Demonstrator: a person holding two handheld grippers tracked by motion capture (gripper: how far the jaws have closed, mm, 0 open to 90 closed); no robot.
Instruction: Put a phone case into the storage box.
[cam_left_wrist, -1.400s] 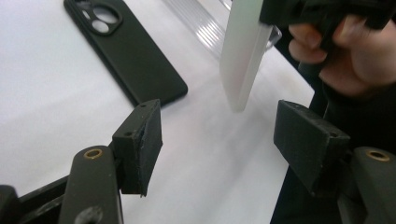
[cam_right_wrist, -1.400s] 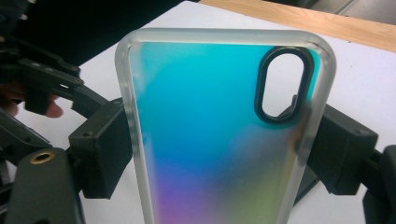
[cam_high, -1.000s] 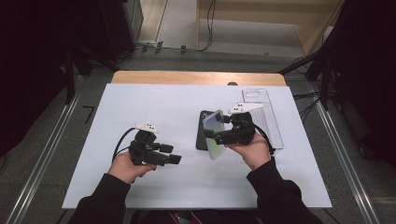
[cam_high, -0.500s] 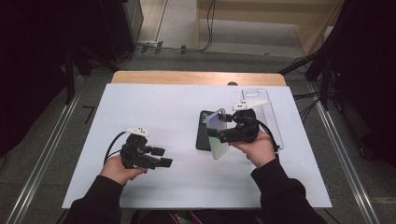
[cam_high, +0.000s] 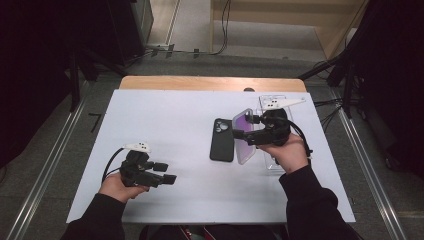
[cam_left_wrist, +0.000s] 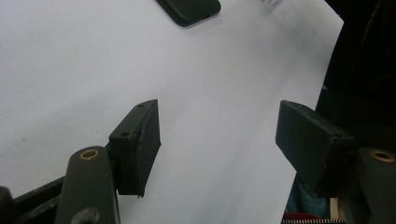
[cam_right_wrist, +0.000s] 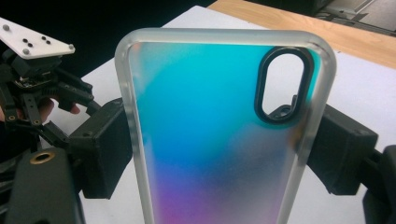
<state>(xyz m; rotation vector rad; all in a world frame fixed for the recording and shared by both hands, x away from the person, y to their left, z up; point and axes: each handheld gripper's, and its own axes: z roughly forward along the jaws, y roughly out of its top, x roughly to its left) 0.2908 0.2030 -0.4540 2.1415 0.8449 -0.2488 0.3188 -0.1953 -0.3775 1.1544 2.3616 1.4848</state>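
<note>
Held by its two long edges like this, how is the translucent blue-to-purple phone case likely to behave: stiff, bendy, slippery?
The translucent blue-to-purple phone case looks thin and hollow, so probably light and somewhat bendy under squeeze. The right tool pinches only its frosted rims, which look smooth, so it may slip or twist. Its open camera cutout probably leaves that corner weaker.

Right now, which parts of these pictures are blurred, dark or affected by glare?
High view: evenly lit white table, dark surroundings, no strong glare. Left gripper view: the open left gripper is sharp; the black phone at the top edge is soft. Right gripper view: the iridescent phone case is sharp, held by the right gripper; the background is blurred.
</note>
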